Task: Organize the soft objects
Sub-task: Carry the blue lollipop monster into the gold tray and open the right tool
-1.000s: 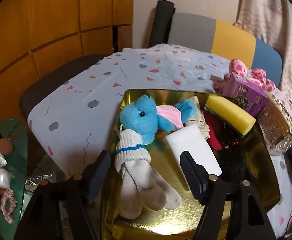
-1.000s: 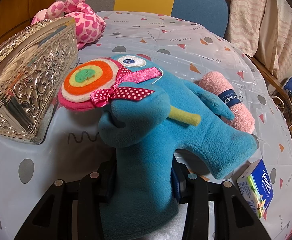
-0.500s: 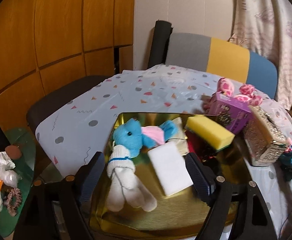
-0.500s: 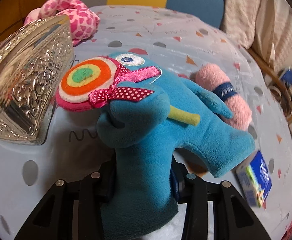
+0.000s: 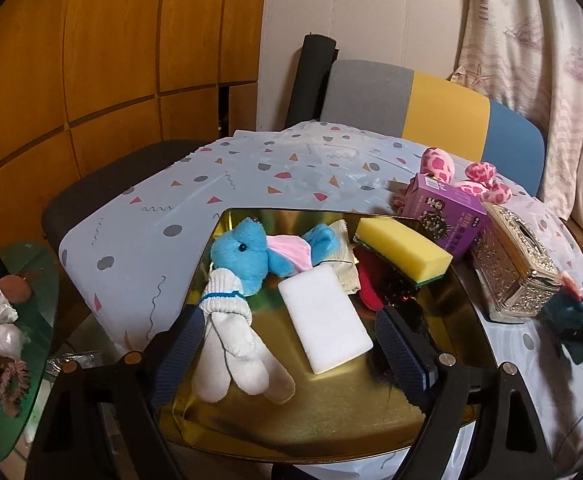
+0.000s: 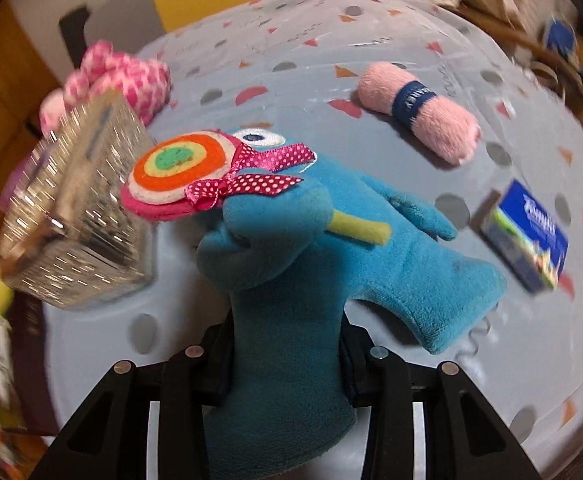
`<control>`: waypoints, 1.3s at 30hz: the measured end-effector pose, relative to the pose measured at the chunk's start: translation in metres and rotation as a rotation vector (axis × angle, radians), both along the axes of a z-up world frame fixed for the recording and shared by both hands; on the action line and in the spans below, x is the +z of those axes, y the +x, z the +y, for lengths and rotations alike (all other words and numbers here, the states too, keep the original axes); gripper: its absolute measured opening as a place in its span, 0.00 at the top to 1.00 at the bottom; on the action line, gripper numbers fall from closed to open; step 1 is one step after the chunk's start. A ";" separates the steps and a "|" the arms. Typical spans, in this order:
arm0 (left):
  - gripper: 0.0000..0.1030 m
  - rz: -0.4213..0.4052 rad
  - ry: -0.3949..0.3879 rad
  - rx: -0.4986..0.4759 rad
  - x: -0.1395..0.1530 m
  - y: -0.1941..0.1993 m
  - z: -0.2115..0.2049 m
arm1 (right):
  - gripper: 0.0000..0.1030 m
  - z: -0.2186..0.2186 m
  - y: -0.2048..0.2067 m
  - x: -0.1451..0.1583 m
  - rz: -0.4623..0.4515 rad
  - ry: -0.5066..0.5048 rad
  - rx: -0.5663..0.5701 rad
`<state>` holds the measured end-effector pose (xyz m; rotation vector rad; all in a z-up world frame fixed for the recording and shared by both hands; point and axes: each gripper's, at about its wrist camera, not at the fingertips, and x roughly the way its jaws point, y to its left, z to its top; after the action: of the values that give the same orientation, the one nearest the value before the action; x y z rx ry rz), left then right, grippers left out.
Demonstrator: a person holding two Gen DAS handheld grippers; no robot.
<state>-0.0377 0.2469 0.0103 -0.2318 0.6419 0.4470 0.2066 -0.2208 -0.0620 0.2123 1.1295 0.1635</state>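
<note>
My right gripper (image 6: 287, 356) is shut on a teal plush toy (image 6: 315, 248) with a felt lollipop and pink bow, held above the table. A pink rolled towel (image 6: 419, 118) and a pink spotted plush (image 6: 127, 76) lie on the table. My left gripper (image 5: 291, 348) is open and empty above the gold tray (image 5: 331, 412). The tray holds a blue-headed plush in a white sock (image 5: 235, 280), a white sponge (image 5: 325, 316), a yellow sponge (image 5: 403, 250) and a red cloth (image 5: 369, 290). The teal plush also shows at the right edge of the left wrist view (image 5: 567, 312).
A silver ornate tissue box (image 5: 511, 264) and a purple carton (image 5: 447, 216) stand right of the tray. A blue tissue pack (image 6: 529, 236) lies on the patterned tablecloth (image 6: 291, 68). A grey, yellow and blue chair (image 5: 431, 104) stands behind. A green side table (image 5: 23, 280) is at left.
My left gripper has pulled back and up from the tray, still open. My right gripper has lifted the teal plush and swung left; the view is blurred.
</note>
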 end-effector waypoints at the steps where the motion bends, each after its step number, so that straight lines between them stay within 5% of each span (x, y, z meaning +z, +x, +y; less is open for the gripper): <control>1: 0.14 -0.001 -0.002 -0.004 0.000 0.000 -0.001 | 0.62 -0.003 -0.003 0.004 -0.010 0.028 -0.014; 7: 0.14 0.001 -0.030 -0.021 -0.004 0.002 -0.004 | 0.62 -0.018 -0.027 0.037 -0.099 0.139 -0.057; 20: 0.08 0.010 -0.031 -0.007 -0.007 0.000 -0.004 | 0.62 -0.004 -0.075 0.103 -0.310 0.147 -0.010; 27: 0.07 0.015 -0.024 0.002 -0.006 -0.002 -0.002 | 0.62 0.067 -0.090 0.146 -0.430 0.151 0.202; 39: 0.06 0.025 -0.021 0.044 -0.007 -0.011 0.012 | 0.62 0.203 -0.093 0.169 -0.447 0.183 0.498</control>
<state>-0.0489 0.2585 0.0034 -0.2609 0.6676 0.4860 0.1141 -0.0181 0.1065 0.0465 0.7013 0.7237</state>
